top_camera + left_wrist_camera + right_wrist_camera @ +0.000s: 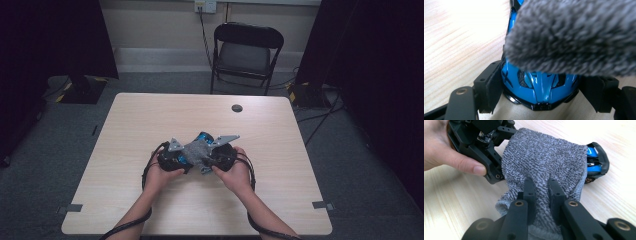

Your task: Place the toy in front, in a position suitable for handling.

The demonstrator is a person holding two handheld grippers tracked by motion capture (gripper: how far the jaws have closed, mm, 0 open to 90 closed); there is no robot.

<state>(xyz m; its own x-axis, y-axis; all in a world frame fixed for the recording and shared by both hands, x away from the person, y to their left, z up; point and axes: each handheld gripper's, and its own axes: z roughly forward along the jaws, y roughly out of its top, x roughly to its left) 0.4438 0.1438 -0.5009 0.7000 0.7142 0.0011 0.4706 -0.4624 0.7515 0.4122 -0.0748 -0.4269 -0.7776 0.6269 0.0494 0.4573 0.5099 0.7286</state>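
Cloth (544, 162) lay over the blue car (539, 90) and hid most of it, with one end of the car showing past the cloth's far edge. The left gripper (539, 82) held the car between its jaws, one pad pressed on each side. The right gripper (540, 192) had its jaws closed on a fold of the cloth, just above the table (150, 115).

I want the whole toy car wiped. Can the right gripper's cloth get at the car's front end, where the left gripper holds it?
Probably not: the left gripper clamps the blue toy car there, covering its sides; the right gripper pinches the grey cloth above.
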